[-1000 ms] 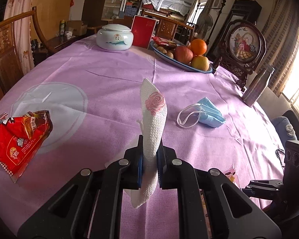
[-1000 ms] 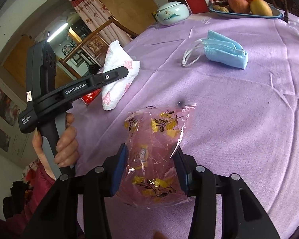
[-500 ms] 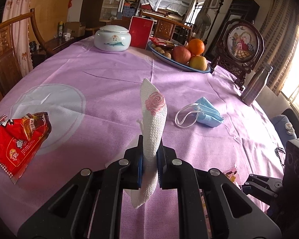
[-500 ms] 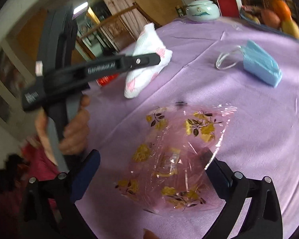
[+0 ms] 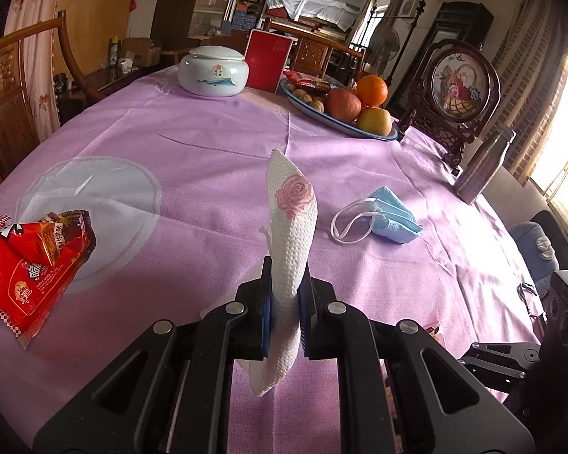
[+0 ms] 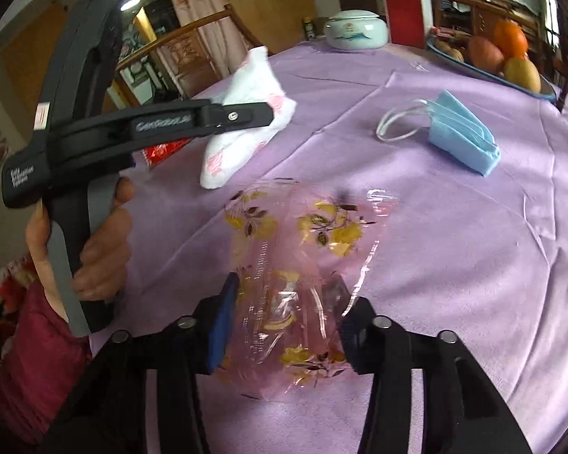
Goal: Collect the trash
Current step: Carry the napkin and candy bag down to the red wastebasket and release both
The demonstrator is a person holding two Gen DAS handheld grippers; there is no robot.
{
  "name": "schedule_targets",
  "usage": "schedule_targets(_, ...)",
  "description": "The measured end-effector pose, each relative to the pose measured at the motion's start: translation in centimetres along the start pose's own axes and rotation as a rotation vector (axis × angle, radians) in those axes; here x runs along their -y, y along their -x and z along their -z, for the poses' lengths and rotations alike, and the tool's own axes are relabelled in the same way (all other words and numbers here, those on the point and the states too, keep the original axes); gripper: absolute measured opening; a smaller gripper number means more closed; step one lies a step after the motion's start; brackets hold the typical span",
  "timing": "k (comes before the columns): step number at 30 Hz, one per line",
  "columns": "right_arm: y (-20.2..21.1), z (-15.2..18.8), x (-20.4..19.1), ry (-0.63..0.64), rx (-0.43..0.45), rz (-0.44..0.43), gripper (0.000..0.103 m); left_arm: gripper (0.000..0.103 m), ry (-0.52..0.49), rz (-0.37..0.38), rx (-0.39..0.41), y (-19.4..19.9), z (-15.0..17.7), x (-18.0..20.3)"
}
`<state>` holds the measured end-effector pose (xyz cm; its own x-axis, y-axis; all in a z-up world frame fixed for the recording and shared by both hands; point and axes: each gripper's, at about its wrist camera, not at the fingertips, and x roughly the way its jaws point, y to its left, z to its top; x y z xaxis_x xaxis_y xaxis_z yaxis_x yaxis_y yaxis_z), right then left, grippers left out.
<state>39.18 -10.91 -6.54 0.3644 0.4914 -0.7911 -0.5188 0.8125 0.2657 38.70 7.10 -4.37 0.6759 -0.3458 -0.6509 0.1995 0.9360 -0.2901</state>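
Trash-wise, left tool [image 5: 284, 312] is clamping the rose-print napkin [image 5: 289, 227] tight; right tool [image 6: 284, 321], jaws just closing, is squeezing the clear floral wrapper [image 6: 299, 276].

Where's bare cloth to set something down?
Free: purple tablecloth between white lidded jar, red snack wrapper and blue face mask. Crowded: far edge by fruit platter; near edge, clear floral plastic bag.

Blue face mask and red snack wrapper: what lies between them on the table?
In the left wrist view, only the napkin, held up by the left hand-held gripper, stands between face mask and snack wrapper.
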Motion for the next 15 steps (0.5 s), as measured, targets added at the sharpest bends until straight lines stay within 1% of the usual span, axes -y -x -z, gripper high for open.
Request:
schedule_targets(4, 0.4, 0.1, 0.5, -0.035, 0.023, -0.034, 0.045, 0.015, -0.003, 0.012, 0.009, 0.3, 0.0, 0.0)
schedule_targets(7, 1.2, 0.5, 0.8, -0.059, 0.055, -0.030, 0.045, 0.015, -0.015, 0.021, 0.021, 0.7, 0.2, 0.2)
schedule_targets(10, 2.2, 1.0, 1.4, -0.103, 0.101, -0.026, 0.045, 0.015, 0.010, 0.044, 0.014, 1.5, 0.8, 0.2)
schedule_targets(12, 3.1, 1.3, 2.0, -0.138, 0.138, -0.029, 0.044, 0.013, 0.017, 0.065, 0.009, 2.6, 1.8, 0.4)
schedule_targets(15, 4.8, 2.1, 2.4, -0.168, 0.200, -0.023, 0.044, 0.012, -0.003, 0.056, 0.017, 5.1, 3.4, 1.1)
